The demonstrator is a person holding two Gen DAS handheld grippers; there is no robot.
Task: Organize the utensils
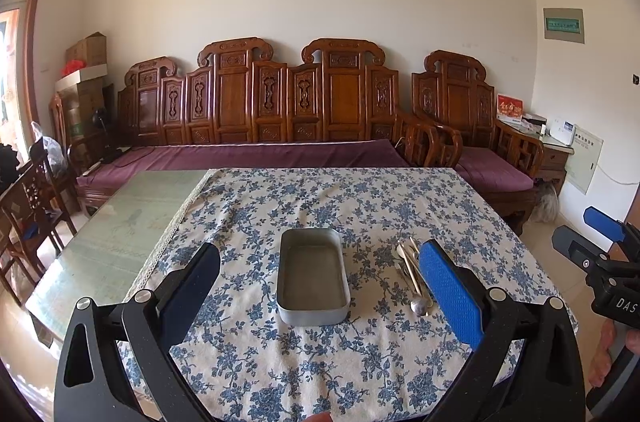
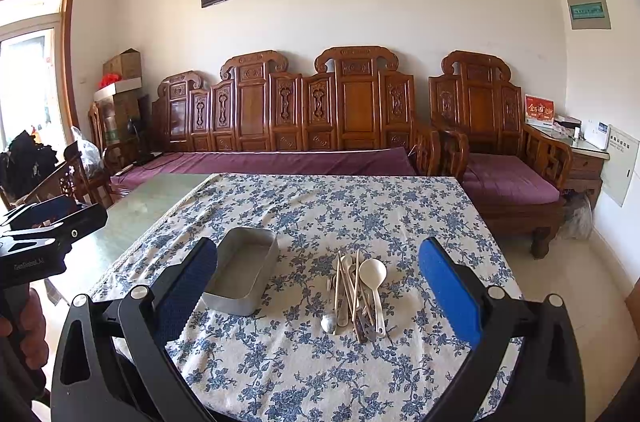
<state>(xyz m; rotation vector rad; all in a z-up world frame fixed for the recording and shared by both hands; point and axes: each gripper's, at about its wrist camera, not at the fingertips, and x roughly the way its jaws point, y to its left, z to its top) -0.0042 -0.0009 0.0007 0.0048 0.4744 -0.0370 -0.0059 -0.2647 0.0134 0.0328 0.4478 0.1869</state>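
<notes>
An empty grey metal tin (image 1: 313,277) sits on the blue-flowered tablecloth, straight ahead between the fingers of my left gripper (image 1: 320,276), which is open above the near table edge. To the tin's right lies a pile of utensils (image 1: 414,274), partly hidden behind the left gripper's blue pad. The right wrist view shows that pile (image 2: 356,292) plainly: a white spoon (image 2: 374,276), a metal spoon (image 2: 329,322), chopsticks and other pieces. My right gripper (image 2: 318,278) is open and held short of the pile, with the tin (image 2: 244,270) to its left.
The flowered cloth (image 1: 320,198) covers the right part of a glass-topped table (image 1: 120,218). A carved wooden sofa (image 1: 256,110) with purple cushions stands beyond the far edge. A wooden chair (image 1: 28,206) stands at the left. A hand (image 2: 24,326) holds the left gripper.
</notes>
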